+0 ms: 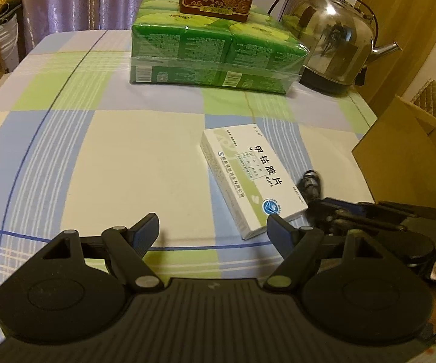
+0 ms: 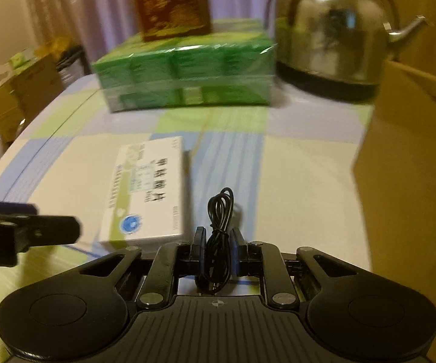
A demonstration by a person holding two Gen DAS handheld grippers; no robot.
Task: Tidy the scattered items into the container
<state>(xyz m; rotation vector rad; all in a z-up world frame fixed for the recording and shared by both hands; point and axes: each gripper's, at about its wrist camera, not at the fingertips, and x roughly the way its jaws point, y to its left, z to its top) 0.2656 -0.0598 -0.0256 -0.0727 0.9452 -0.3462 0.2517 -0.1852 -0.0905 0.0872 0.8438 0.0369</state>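
Fingers (image 2: 200,243) pinch one coiled cable (image 2: 218,227) beside one medicine box (image 2: 148,190).

Ahead of your grippers: a pastel blue, green and cream checked tablecloth (image 1: 121,157), white-and-green medicine box (image 1: 252,178), black cable (image 2: 218,227), bright green tissue pack (image 1: 215,51).

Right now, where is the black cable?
The coiled black cable is clamped in the right gripper, just right of the white medicine box, with the cardboard box further right.
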